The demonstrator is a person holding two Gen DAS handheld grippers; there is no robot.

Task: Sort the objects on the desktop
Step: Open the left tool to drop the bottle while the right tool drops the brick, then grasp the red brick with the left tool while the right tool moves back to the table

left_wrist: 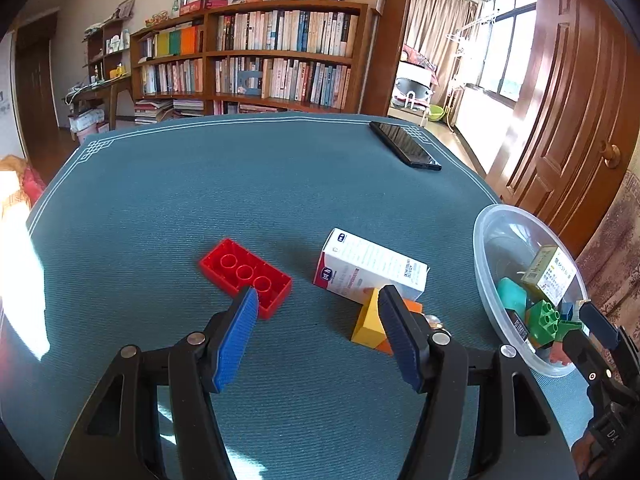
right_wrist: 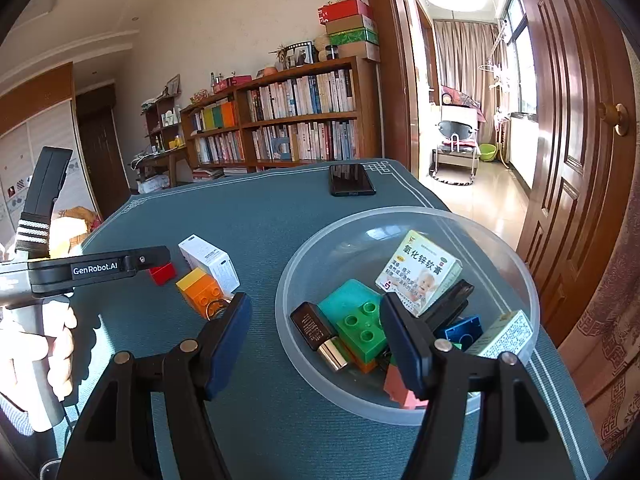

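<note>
Teal table mat (left_wrist: 200, 208) under both grippers. Clear bowl (right_wrist: 400, 408) of sorted blocks and boxes sits around right gripper (right_wrist: 316, 304)'s right fingertip, jaws spread, nothing held. White box (left_wrist: 372, 268) just beyond left gripper (left_wrist: 316, 300), jaws spread, empty. Red brick (left_wrist: 244, 274) at its left fingertip; yellow-orange block (left_wrist: 370, 324) against its right finger.

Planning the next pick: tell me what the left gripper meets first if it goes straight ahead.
Probably bare mat: the left gripper is open and empty, and its line runs between the red brick and the white box. Depth is unclear.
</note>
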